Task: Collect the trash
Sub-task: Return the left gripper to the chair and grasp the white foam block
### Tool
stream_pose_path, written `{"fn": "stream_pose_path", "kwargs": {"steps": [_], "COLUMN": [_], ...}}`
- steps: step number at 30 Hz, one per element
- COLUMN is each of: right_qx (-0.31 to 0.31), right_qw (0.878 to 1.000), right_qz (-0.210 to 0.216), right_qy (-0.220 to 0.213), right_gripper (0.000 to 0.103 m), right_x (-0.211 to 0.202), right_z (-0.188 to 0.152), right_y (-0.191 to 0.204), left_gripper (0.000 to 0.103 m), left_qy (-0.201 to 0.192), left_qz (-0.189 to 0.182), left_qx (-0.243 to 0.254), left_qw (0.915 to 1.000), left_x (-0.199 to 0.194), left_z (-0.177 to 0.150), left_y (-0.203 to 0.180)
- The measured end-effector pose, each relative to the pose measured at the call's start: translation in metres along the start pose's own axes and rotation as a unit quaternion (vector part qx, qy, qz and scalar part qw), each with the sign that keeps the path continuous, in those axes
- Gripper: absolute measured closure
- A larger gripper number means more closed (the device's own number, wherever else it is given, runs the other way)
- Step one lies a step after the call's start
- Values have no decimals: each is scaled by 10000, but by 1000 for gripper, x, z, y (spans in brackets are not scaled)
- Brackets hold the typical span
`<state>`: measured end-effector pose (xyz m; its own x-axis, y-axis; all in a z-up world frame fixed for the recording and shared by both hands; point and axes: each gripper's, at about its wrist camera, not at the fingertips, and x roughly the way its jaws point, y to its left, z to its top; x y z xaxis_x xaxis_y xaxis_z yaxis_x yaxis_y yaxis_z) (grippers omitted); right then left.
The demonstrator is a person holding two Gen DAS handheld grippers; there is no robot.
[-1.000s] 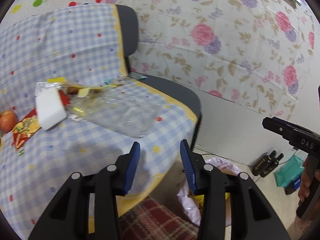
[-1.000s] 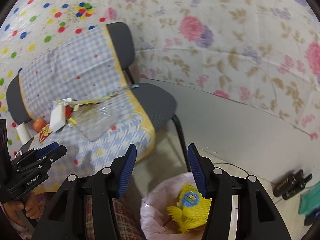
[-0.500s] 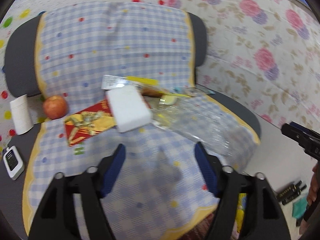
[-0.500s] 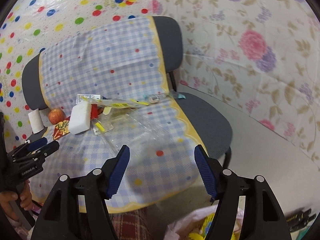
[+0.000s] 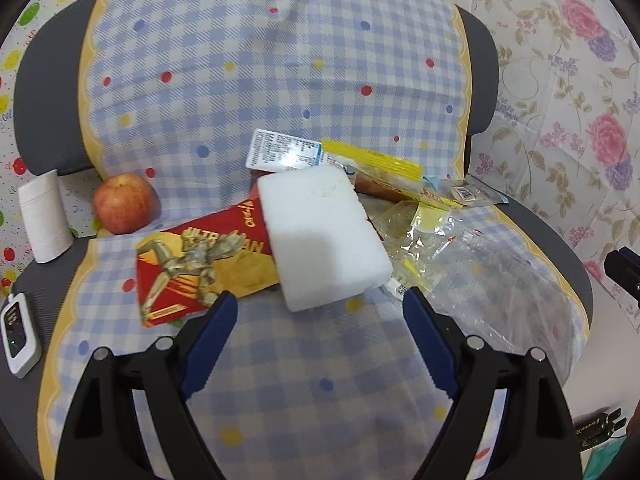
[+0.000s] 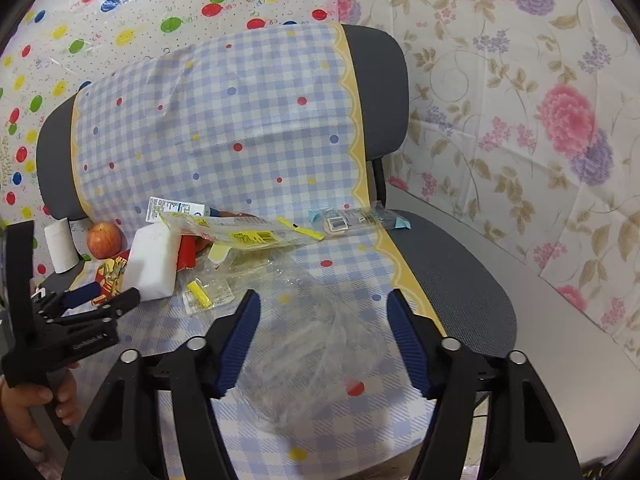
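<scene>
Just beyond the wide-open, empty left gripper (image 5: pixel 318 308), foam block (image 5: pixel 324 236) and wrappers (all uncollected) await; right gripper (image 6: pixel 322 318) likewise.

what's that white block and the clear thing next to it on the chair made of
White block: probably foam or sponge; matte, evenly white, with soft rounded edges. Clear thing: thin glossy plastic, likely a bag or tray; the checked cloth shows through it, and it has creases and glare.
</scene>
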<state>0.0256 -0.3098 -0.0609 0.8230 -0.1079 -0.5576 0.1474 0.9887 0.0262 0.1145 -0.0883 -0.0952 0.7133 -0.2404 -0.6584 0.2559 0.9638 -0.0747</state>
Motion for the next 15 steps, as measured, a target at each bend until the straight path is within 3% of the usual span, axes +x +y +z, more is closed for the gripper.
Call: {"fn": "stream_pose_path", "kwargs": {"steps": [10, 12, 15], "right_qx": [126, 135, 104], "right_qw": [9997, 9996, 9996], "right_qz": [20, 21, 40], "right_qy": [194, 241, 254], "right_gripper": [45, 45, 45], "right_x": [19, 21, 19], "right_z": [-10, -12, -13], "right_y": [-6, -7, -4], "left_gripper": [21, 31, 38], "left_qy": [230, 266, 389], "left_qz": [168, 204, 271], "left_qx": [-269, -376, -335], "left_qw": [9992, 9987, 9983], "left_x": [38, 43, 48], "left_z": [11, 13, 11], "left_y": [-9, -8, -6]}}
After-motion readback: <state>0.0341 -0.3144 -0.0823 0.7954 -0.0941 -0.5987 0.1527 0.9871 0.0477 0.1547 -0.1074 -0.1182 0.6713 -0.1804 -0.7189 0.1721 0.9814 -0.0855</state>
